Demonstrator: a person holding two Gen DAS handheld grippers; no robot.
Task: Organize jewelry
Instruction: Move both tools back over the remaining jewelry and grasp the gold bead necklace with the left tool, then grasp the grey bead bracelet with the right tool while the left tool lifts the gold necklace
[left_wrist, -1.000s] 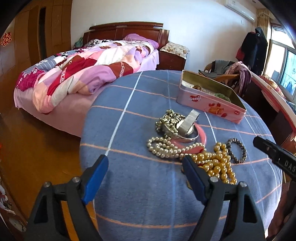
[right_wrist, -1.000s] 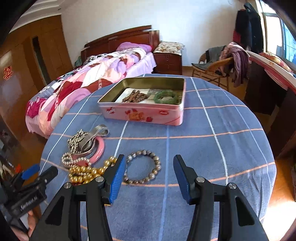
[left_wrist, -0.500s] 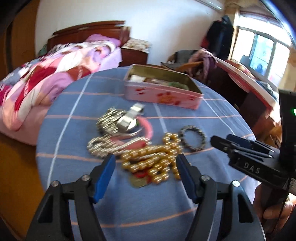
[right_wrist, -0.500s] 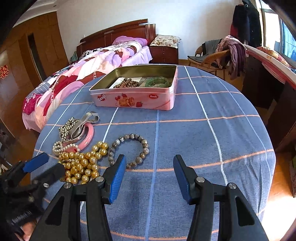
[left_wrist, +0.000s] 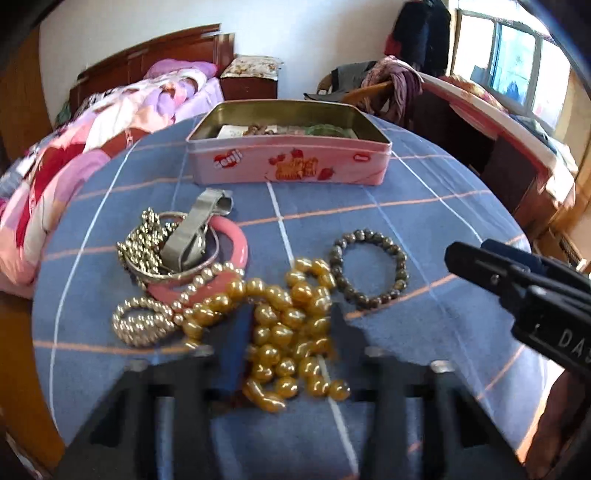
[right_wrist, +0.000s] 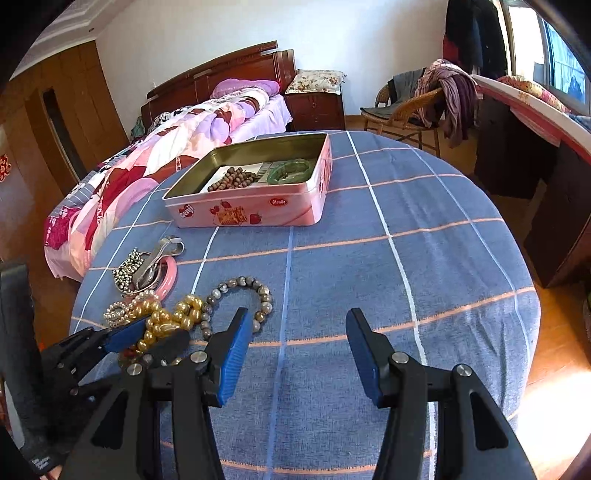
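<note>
A pile of jewelry lies on the blue checked table: a gold bead necklace (left_wrist: 291, 325), a dark bead bracelet (left_wrist: 369, 267), a pink bangle (left_wrist: 236, 243), a silver watch (left_wrist: 192, 236) and a pearl strand (left_wrist: 142, 323). My left gripper (left_wrist: 288, 332) is open, its fingers either side of the gold beads (right_wrist: 166, 325). My right gripper (right_wrist: 293, 343) is open and empty, just right of the dark bracelet (right_wrist: 240, 299). An open pink tin (right_wrist: 258, 210) holds brown beads (right_wrist: 232, 179) and a green bangle (right_wrist: 290, 171).
The right gripper (left_wrist: 517, 288) shows at the right of the left wrist view. The left gripper (right_wrist: 122, 339) shows at the lower left of the right wrist view. A bed (right_wrist: 177, 136) lies beyond the table's left edge. A chair (right_wrist: 410, 107) and desk (right_wrist: 535, 122) stand behind.
My left gripper has moved forward and down over the gold beads, its fingers closing in somewhat around them. My right gripper has drifted slightly and stays open.
</note>
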